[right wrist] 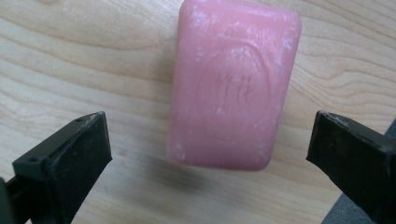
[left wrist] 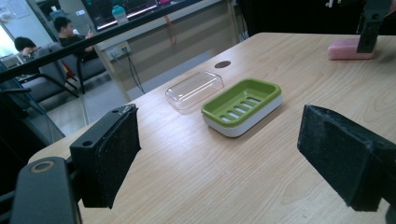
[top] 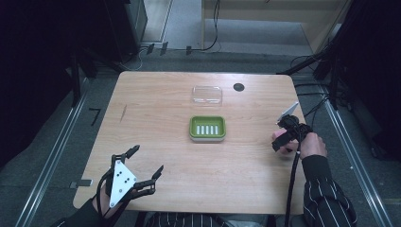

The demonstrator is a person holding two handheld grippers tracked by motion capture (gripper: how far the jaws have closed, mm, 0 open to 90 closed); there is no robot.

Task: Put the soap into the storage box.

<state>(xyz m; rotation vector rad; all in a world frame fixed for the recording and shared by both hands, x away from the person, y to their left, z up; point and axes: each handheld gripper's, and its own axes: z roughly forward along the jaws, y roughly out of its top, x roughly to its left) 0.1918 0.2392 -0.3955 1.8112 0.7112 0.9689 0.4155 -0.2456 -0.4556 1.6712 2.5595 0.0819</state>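
Near the right edge of the table (top: 156, 99), a pink soap bar (right wrist: 235, 88) is being hovered over by the right gripper (right wrist: 210, 154), and in the high view most of that bar is being hidden by the gripper and the hand behind it, so that only a pink sliver is being made out there. The stamped mark on the bar's top is being blurred in the right gripper view and cannot be read. The bar is being shown lying flat on the wood, between the two spread jaws but a little beyond their tips, touched by neither. From the left gripper view the same bar is being seen far off, partly covered by a dark jaw standing over it.

Toward the near left corner the left gripper (top: 145, 163) is being held wide apart with nothing between its pads, its far ends being cut off by the frame in its own view. A green soap dish (top: 207, 128) is being seen at mid-table, well apart from the soap, with a clear lid (top: 207, 95) lying just behind it.
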